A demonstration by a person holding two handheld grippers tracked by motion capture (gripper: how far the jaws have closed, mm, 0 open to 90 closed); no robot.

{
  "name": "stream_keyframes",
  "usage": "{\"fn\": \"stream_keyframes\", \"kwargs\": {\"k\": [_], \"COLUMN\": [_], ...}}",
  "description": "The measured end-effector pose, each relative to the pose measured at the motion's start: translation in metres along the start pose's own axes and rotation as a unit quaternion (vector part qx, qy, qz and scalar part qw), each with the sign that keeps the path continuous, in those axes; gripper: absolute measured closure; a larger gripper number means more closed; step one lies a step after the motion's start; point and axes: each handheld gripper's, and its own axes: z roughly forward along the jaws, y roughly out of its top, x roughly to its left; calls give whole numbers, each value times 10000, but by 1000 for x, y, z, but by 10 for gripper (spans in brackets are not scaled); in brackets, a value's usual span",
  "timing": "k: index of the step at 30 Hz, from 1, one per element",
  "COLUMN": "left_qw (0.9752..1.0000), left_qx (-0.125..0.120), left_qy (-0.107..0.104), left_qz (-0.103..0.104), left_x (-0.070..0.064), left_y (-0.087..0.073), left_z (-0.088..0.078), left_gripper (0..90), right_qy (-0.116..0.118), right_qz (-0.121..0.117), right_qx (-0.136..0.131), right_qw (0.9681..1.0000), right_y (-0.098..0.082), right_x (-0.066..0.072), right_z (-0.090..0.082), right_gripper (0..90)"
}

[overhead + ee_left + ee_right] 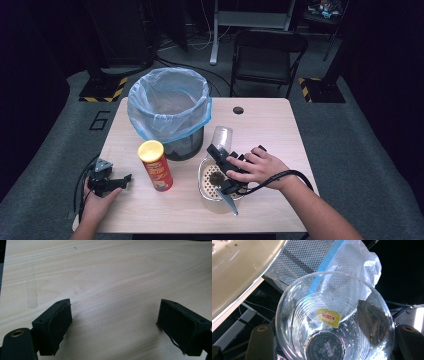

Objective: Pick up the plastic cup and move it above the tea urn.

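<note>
My right gripper [220, 151] is shut on a clear plastic cup [223, 136], which it holds tilted just above the table beside the bin. In the right gripper view the cup [334, 315] sits between the two jaws of the right gripper [334, 348], with a yellow tea tag [329, 317] stuck inside its wet wall. Under the right hand lies a white perforated bowl [203, 176] with a dark clump [216, 178] in it. My left gripper [121, 181] rests at the table's left front, open, with only bare wood between the jaws of the left gripper [113, 322].
A mesh waste bin lined with a blue bag [169, 107] stands at the back left of the table [260, 130]. A red can with a yellow lid [155, 166] stands upright between the two hands. A black chair [267, 55] is behind the table.
</note>
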Motion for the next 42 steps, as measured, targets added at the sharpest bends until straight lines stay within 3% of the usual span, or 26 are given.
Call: {"fn": "stream_keyframes", "kwargs": {"k": [27, 39, 40, 41, 42], "left_qw": [10000, 10000, 10000, 10000, 10000], "left_qx": [-1, -1, -3, -3, -5], "left_qy": [-1, -1, -2, -2, -1], "left_qz": [-1, -1, -2, -2, -4], "left_x": [0, 0, 0, 0, 0], "left_y": [0, 0, 0, 0, 0], "left_z": [0, 0, 0, 0, 0], "left_gripper": [120, 121, 121, 121, 121], "right_qy": [-86, 195, 169, 239, 262], "right_qz": [28, 552, 889, 586, 1083], "right_qx": [-58, -127, -43, -114, 51], "right_qw": [9999, 9982, 9959, 9979, 9938], "right_y": [-1, -9, -8, -11, -10], "right_x": [-2, -5, -2, -5, 0], "right_z": [-1, 10, 10, 12, 11], "right_gripper": [333, 333, 333, 333, 333]}}
